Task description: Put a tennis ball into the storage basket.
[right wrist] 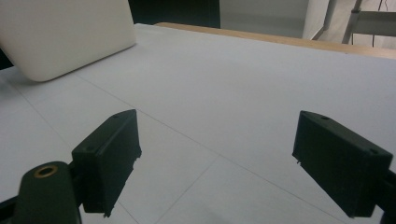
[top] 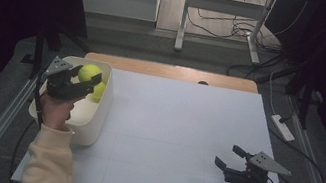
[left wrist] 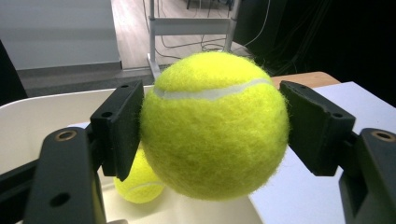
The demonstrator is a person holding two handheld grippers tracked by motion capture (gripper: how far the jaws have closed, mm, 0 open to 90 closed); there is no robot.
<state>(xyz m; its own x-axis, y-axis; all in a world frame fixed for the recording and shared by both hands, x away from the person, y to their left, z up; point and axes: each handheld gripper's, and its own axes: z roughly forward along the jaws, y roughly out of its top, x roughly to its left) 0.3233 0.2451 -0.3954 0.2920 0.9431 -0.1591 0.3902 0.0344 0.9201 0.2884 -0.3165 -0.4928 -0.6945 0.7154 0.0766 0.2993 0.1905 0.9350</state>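
Note:
My left gripper (top: 85, 76) is shut on a yellow tennis ball (top: 88, 73), held above the white bin (top: 95, 120) at the table's left side. In the left gripper view the ball (left wrist: 215, 126) sits squeezed between both black pads (left wrist: 119, 126). A second tennis ball (top: 98, 91) lies inside the bin, below the held one; it also shows in the left gripper view as the lower ball (left wrist: 135, 184). My right gripper (top: 229, 156) hovers open near the table's front right, with nothing between its jaws (right wrist: 217, 163).
The white table mat (top: 178, 135) spreads between the two hands. A wooden strip (top: 174, 72) runs along the far edge. Beyond the table stand a desk frame (top: 226, 11) and floor cables. The bin's corner (right wrist: 70, 37) shows far left in the right gripper view.

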